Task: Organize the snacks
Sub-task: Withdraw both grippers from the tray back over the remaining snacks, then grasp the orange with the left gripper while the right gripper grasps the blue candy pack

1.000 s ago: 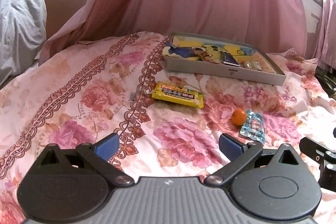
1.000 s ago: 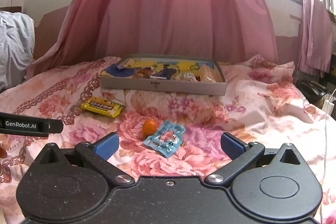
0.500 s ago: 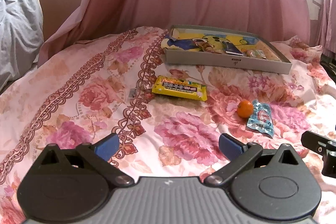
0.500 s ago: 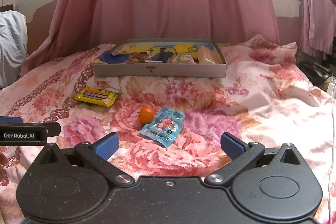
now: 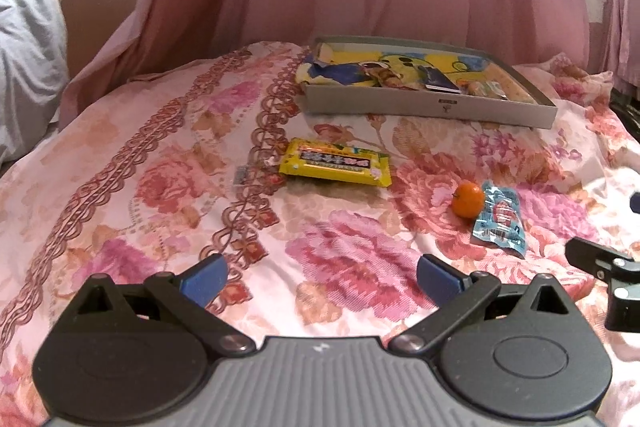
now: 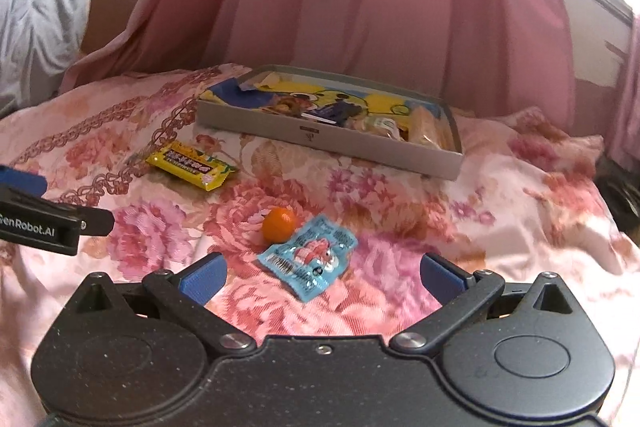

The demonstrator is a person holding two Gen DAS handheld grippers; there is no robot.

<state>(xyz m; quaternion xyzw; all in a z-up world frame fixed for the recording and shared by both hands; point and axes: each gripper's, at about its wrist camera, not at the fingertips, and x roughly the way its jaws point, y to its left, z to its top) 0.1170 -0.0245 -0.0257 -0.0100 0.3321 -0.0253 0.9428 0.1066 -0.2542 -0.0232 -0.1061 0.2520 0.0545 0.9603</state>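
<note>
A: Why is nothing gripped?

B: Both look poised to start. The left gripper (image 5: 322, 277) and right gripper (image 6: 322, 275) hover over the bed (image 5: 132, 187) with jaws spread wide, empty.

A: Where are the snacks?

B: 3 lie loose on the floral cover: a yellow bar (image 5: 335, 163) nearest the left gripper, and a small orange (image 6: 279, 224) touching a blue packet (image 6: 310, 262) just ahead of the right gripper, likely its first pick.

A: And the container?

B: A shallow grey box (image 6: 320, 137) sits farther back, already holding several packets on a cartoon-printed bottom; I judge the loose 3 belong there.
</note>
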